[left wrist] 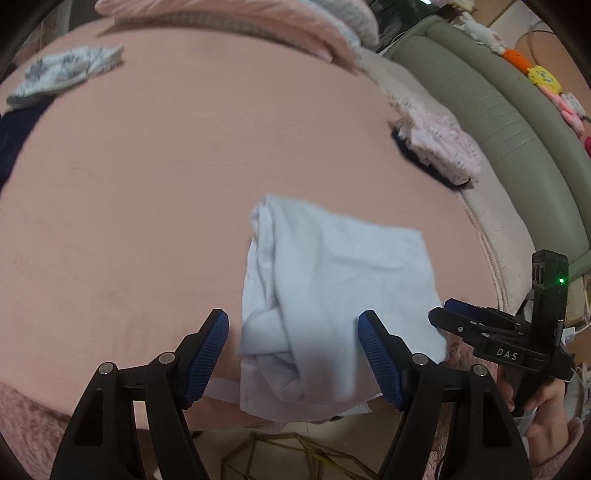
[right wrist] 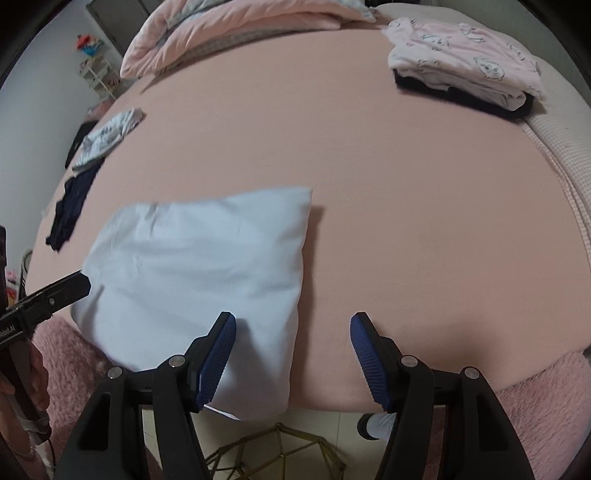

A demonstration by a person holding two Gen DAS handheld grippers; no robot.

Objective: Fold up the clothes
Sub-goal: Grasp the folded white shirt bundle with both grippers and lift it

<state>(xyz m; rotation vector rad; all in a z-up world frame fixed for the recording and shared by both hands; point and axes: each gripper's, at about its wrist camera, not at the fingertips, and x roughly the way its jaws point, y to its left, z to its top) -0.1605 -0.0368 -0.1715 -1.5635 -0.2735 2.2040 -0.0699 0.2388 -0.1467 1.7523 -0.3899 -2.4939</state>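
Blue ribbed pads line both pairs of black jaws, and both pairs stand wide with nothing pressed between them. Beneath the left gripper (left wrist: 293,354) lies the folded pale blue cotton garment (left wrist: 332,295), its rumpled near edge in the gap between the pads but untouched by them. The right gripper (right wrist: 293,356) hovers past the garment's right edge, its left pad over the cloth, its right pad over bare sheet. Outward spreads the smooth pink bed sheet (right wrist: 406,221). Beyond it sit a folded stack of pink printed clothes (right wrist: 465,62), a white patterned garment (right wrist: 107,136) on dark navy cloth (right wrist: 70,206), and a bunched pink quilt (right wrist: 229,26).
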